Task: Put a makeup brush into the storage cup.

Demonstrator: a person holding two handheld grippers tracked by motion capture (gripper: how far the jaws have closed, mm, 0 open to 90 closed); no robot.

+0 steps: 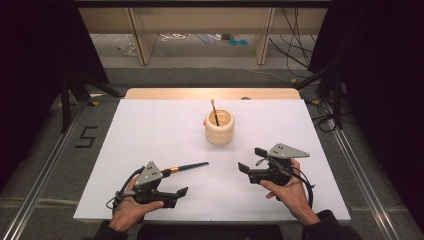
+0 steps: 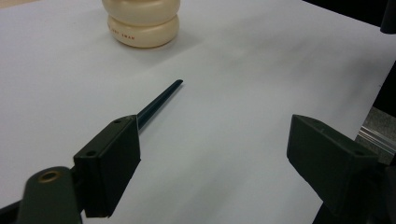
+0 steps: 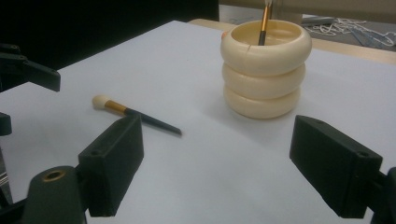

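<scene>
Starting at the left of the high view, we see our left gripper resting low on the white table, held in our left hand. Its jaws stand wide open and hold nothing. Just beside it lies a makeup brush with a dark handle, flat on the table. In the right gripper view we see its soft pale tip and a gold band next to it. In the left gripper view the dark handle pokes out from behind one jaw and points toward the cream holder. Going right, we come to that round cream holder in the middle of the table, a bit farther back. It looks like three fat rings stacked up. A second brush stands inside it, leaning a little. Next comes our right gripper, held in our right hand. Its jaws are wide open too, and empty, pointing toward the brush on the table.
</scene>
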